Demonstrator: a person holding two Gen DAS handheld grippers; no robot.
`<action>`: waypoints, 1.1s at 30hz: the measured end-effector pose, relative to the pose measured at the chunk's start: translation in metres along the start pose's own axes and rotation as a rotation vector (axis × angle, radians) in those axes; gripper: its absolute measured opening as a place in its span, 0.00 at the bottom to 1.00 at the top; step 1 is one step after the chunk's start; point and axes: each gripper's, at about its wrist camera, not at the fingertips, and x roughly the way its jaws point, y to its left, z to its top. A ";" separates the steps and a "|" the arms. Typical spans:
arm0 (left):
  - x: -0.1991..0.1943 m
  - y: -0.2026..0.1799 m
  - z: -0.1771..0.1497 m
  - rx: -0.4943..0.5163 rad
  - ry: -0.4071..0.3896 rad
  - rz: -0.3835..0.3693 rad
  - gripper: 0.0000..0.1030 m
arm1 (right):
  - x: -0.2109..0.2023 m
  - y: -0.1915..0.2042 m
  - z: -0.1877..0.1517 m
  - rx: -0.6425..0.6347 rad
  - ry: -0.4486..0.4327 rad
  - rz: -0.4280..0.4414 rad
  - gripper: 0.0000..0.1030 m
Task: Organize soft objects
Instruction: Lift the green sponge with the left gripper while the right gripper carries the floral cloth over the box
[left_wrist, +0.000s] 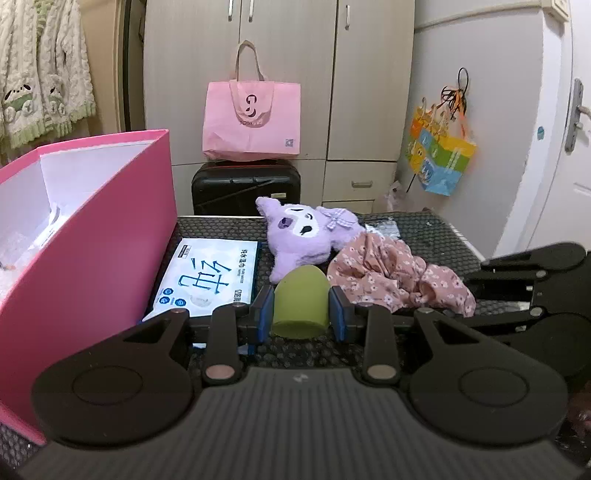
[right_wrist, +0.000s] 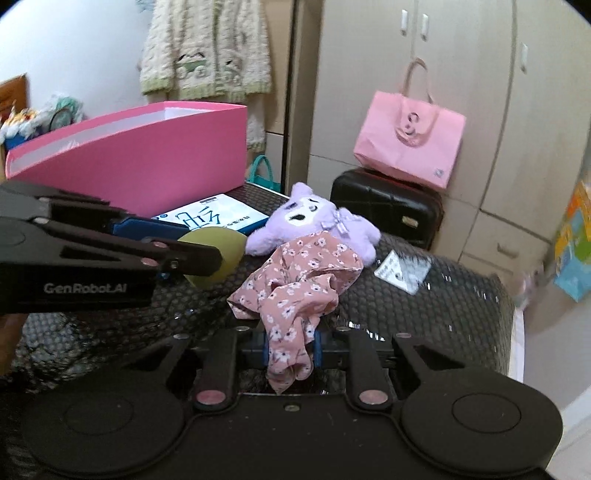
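A: On the dark bubble-textured tabletop (left_wrist: 424, 236), what is closest to the cameras?

B: Two black handheld grippers. The left gripper (left_wrist: 301, 308) is clenched around a green dome-shaped sponge (left_wrist: 300, 301), its blue pads pressing the sponge's two sides. The right gripper (right_wrist: 290, 349) is pinching one end of a pink floral cloth (right_wrist: 295, 280) between its blue pads, and the loose end of the cloth hangs down past the fingers.

A: Where does the rest of the cloth lie?

B: It lies crumpled on the tabletop, and its far edge touches a purple plush toy (left_wrist: 306, 230) with a white face and a checked bow, which lies flat just behind it.

A: What is to the left?

B: A flat blue and white wipes pack (left_wrist: 208, 275) lies beside the plush, its near corner close to the left gripper. An open pink box (left_wrist: 92, 236) with a white inside stands right beside the pack. A small grey packet (right_wrist: 402, 271) lies to the right of the plush.

A: And past the table?

B: A black suitcase (left_wrist: 245, 186) stands against pale wardrobe doors (left_wrist: 295, 55), with a pink tote bag (left_wrist: 251, 118) resting on top. A cream knitted garment (right_wrist: 205, 48) hangs at the left, and a colourful bag (left_wrist: 441, 155) hangs on the wall at the right
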 end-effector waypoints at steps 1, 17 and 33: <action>-0.003 0.001 0.000 -0.003 -0.003 -0.005 0.30 | -0.003 0.000 -0.002 0.017 -0.001 -0.001 0.22; -0.052 0.011 -0.009 -0.026 -0.054 -0.084 0.30 | -0.046 0.023 -0.019 0.141 -0.056 -0.040 0.22; -0.113 0.030 -0.022 -0.016 -0.054 -0.132 0.30 | -0.090 0.073 -0.024 0.146 -0.038 -0.041 0.23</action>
